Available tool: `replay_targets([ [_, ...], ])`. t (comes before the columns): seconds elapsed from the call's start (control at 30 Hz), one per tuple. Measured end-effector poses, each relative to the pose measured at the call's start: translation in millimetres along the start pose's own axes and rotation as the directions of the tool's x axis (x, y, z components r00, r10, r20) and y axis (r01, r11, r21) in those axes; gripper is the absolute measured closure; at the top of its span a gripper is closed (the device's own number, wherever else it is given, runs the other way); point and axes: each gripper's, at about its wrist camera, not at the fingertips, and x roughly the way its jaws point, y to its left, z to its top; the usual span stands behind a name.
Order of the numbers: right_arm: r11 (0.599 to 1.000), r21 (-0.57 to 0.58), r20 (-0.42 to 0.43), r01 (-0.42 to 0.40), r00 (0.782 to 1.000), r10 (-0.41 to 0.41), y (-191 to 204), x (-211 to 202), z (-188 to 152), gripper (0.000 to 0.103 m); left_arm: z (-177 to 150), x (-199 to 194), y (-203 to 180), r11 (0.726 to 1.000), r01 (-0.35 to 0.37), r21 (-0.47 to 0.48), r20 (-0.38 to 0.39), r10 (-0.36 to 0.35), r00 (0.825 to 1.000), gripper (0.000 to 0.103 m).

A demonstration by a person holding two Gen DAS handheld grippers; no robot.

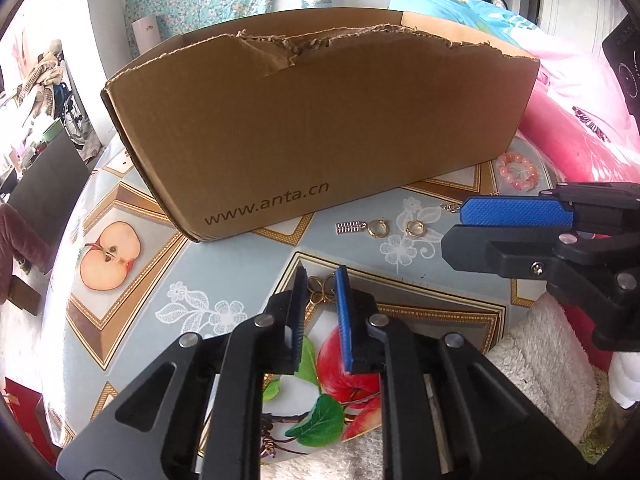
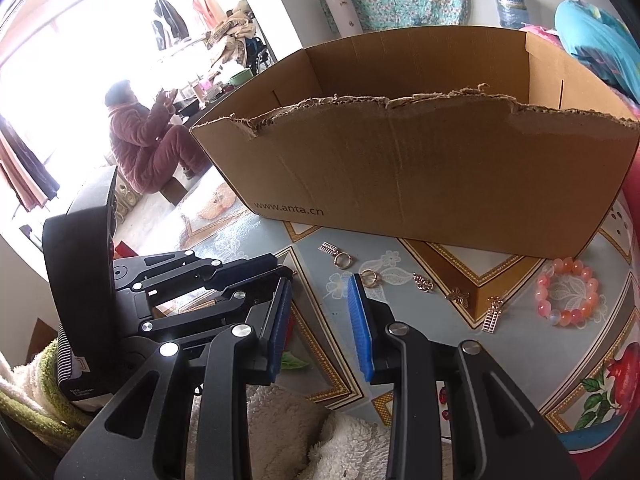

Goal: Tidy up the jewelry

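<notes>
A torn brown cardboard box marked www.anta.cn stands on the table; it also shows in the right wrist view. My left gripper is open, its jaws on either side of gold hoop earrings lying on the cloth. In front of the box lie two gold rings, a small silver abacus charm, and a pink bead bracelet. My right gripper is open and empty, just short of a gold ring. More charms and the bracelet lie to its right.
The table wears a fruit-patterned cloth. A white fluffy towel lies at the near edge. A pink quilt is right of the box. A seated person is in the room at the left.
</notes>
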Motion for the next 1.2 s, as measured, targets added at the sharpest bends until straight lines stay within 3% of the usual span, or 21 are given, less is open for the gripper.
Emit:
replay_targets([
  [0.03, 1.000, 0.002, 0.002, 0.000, 1.000, 0.000, 0, 0, 0, 0.074, 0, 0, 0, 1.000, 0.003, 0.001, 0.002, -0.003, 1.000, 0.094],
  [0.2, 1.000, 0.008, 0.013, 0.001, 1.000, -0.001, -3, -5, -2, 0.074, 2, 2, -2, 1.000, 0.005, -0.002, 0.010, -0.005, 1.000, 0.094],
  [0.23, 1.000, 0.010, 0.015, 0.002, 1.000, -0.002, -4, -5, -2, 0.074, 2, 2, -2, 1.000, 0.007, -0.004, 0.012, -0.007, 1.000, 0.103],
  [0.53, 1.000, -0.016, 0.009, -0.024, 1.000, 0.024, 5, -2, -1, 0.074, -3, -11, 21, 0.994, 0.064, -0.086, 0.041, -0.061, 0.997, 0.103],
  [0.67, 0.996, -0.069, 0.001, -0.053, 0.999, 0.054, 24, 14, 1, 0.061, -7, -20, 38, 0.989, 0.055, -0.137, 0.069, -0.046, 0.997, 0.103],
  [0.77, 0.992, -0.112, -0.009, -0.051, 0.999, 0.051, 39, 30, 3, 0.061, -11, -23, 49, 0.985, 0.036, -0.171, 0.074, -0.024, 0.997, 0.103],
  [1.0, 0.975, -0.211, -0.032, 0.075, 0.996, -0.083, 61, 63, 0, 0.062, -18, -24, 69, 0.973, 0.037, -0.226, 0.080, -0.019, 0.997, 0.103],
  [1.2, 0.954, -0.249, -0.011, 0.165, 0.985, -0.173, 69, 67, 0, 0.075, -22, -21, 77, 0.967, 0.058, -0.247, 0.087, -0.037, 0.995, 0.103],
])
